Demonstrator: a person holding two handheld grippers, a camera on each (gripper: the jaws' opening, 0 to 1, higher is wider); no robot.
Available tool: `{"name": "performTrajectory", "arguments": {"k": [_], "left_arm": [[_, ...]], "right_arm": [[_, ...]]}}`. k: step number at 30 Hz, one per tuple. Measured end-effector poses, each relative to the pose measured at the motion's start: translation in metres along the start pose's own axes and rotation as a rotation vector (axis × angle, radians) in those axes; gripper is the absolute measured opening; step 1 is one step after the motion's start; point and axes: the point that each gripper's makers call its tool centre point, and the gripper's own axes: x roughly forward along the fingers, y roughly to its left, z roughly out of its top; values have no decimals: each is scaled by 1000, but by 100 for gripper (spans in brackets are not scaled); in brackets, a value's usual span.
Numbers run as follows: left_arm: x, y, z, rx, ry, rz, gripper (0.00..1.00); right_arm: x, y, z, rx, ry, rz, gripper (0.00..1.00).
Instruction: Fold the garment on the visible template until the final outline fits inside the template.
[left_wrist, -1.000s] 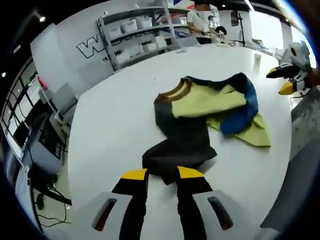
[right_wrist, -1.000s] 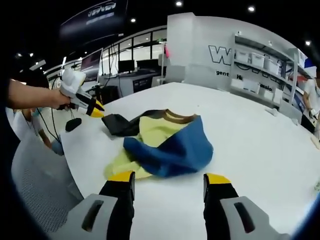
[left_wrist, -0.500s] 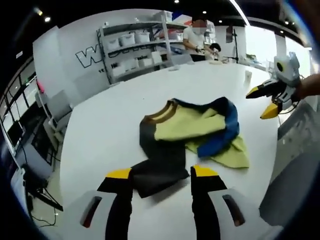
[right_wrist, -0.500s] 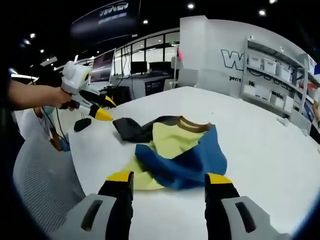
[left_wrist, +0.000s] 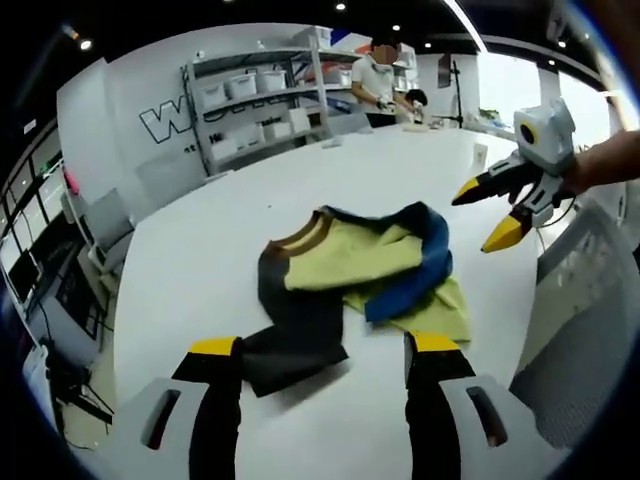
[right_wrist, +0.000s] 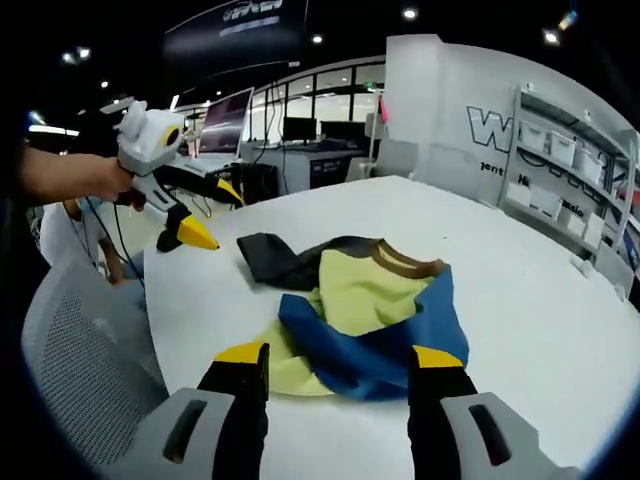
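Garment (left_wrist: 350, 280), crumpled, in yellow-green, blue and black with a brown collar, lying mid-way across the white table (left_wrist: 200, 260). My left gripper (left_wrist: 325, 350) is above the table's near edge just short of the black sleeve, jaws spread wide and holding nothing. My right gripper (right_wrist: 340, 358) is at the blue fold, jaws likewise wide and empty. Shelving (left_wrist: 260, 90) along the far wall.

We see the garment (left_wrist: 345, 285) lying crumpled on the desk (left_wrist: 210, 260), between our two hand-held grippers. The left hand-held gripper (left_wrist: 325, 345) hangs just before one end of it; the right hand-held gripper (right_wrist: 338, 352) hangs just before the opposite side. Shelving (left_wrist: 265, 95) stands behind the desk, and a chair (right_wrist: 80, 370) sits beside the desk's edge.
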Motion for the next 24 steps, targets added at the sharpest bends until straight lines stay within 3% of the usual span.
{"name": "performTrajectory", "arguments": {"k": [7, 15, 24], "left_arm": [[-6, -10, 3, 11, -6, -18, 78], [-8, -20, 3, -24, -18, -38, 86], [-11, -31, 3, -21, -17, -67, 91]], "right_arm": [[12, 12, 0, -78, 19, 58, 51], [24, 19, 0, -76, 28, 105, 49], [49, 31, 6, -122, 36, 157, 39]]}}
